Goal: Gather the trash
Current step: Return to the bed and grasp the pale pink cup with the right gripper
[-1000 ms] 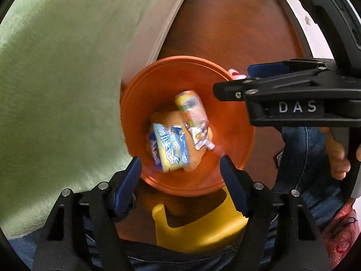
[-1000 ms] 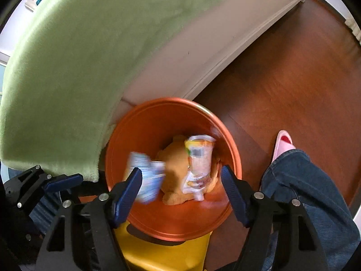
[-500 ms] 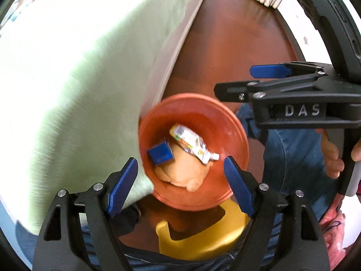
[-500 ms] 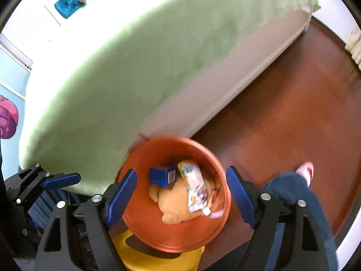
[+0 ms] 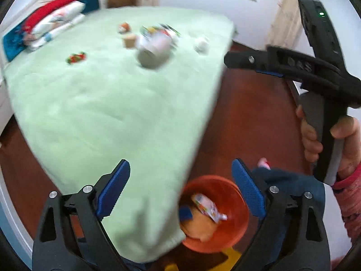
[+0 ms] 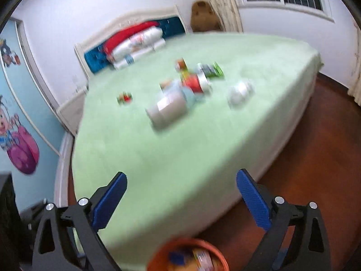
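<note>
Both claws, left claw (image 5: pixel 180 189) and right claw (image 6: pixel 181 199), are opening, empty; one orange bin (image 5: pixel 239 232) holds two wrappers beside the bed's (image 5: pixel 108 103) near corner.

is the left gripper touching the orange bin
Apart. The left wrist view shows the left gripper with jaws opening and nothing between them, raised above the orange bin, which sits far below on the floor beside the bed.

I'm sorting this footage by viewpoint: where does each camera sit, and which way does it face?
Left wrist: sits on the left claw, looking down across the green bed and orange bin; the right claw and the hand holding it show.
Right wrist: sits on the right claw, facing the bed and headboard; only its own opening, empty jaws show.
Shared: the bed, its litter, the bin.
</note>
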The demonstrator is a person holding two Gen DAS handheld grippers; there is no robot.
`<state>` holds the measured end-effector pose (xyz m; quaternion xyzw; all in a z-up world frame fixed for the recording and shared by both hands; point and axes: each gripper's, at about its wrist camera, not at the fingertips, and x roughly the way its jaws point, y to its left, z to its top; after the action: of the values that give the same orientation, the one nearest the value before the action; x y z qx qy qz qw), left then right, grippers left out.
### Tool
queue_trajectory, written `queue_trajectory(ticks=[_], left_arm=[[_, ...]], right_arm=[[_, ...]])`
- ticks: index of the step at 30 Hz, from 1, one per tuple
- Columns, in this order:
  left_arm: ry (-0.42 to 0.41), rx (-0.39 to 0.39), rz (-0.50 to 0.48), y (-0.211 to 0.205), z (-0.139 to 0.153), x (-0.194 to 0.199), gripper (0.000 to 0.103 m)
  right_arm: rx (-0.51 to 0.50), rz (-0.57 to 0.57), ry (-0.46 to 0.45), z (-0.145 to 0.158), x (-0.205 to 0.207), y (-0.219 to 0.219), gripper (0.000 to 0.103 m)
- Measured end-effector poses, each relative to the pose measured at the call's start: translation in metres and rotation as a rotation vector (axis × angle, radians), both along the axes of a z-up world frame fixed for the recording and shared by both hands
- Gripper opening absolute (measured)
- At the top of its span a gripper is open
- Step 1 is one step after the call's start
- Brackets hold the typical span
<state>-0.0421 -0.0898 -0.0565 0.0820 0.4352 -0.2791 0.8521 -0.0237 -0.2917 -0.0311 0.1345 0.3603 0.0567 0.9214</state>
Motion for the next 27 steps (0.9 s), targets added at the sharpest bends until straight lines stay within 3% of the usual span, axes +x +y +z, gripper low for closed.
queue_trajectory(ticks=[5, 11, 14, 15, 16, 17, 27], left_arm=[[-0.024, -0.021, 0.110, 0.024, 0.008, 0.020, 0.090], [-0.018, -0.020, 0.172, 0.047, 0.009, 0.033, 0.090], [-0.018, -0.028, 0.191, 0.061, 0.012, 0.035, 0.090], [-0.021, -0.030, 0.197, 0.063, 0.013, 0.036, 0.090], [-0.024, -0.031, 0.202, 0.067, 0.013, 0.034, 0.090], [-0.026, -0.031, 0.207, 0.070, 0.013, 0.035, 0.090], [0.002, -0.058, 0.236, 0.079, 0.005, 0.042, 0.090]], right_arm=[[0.131, 0.003, 0.022, -0.003, 0.080, 0.016, 0.096], [0.217, -0.112, 0.214, -0.035, 0.173, 0.037, 0.096], [0.209, -0.173, 0.296, -0.052, 0.196, 0.040, 0.092], [0.196, -0.183, 0.310, -0.056, 0.200, 0.043, 0.088], [0.189, -0.190, 0.321, -0.057, 0.202, 0.045, 0.072], [0.200, -0.187, 0.326, -0.059, 0.203, 0.047, 0.062], [0.195, -0.074, 0.244, -0.027, 0.169, 0.059, 0.059]])
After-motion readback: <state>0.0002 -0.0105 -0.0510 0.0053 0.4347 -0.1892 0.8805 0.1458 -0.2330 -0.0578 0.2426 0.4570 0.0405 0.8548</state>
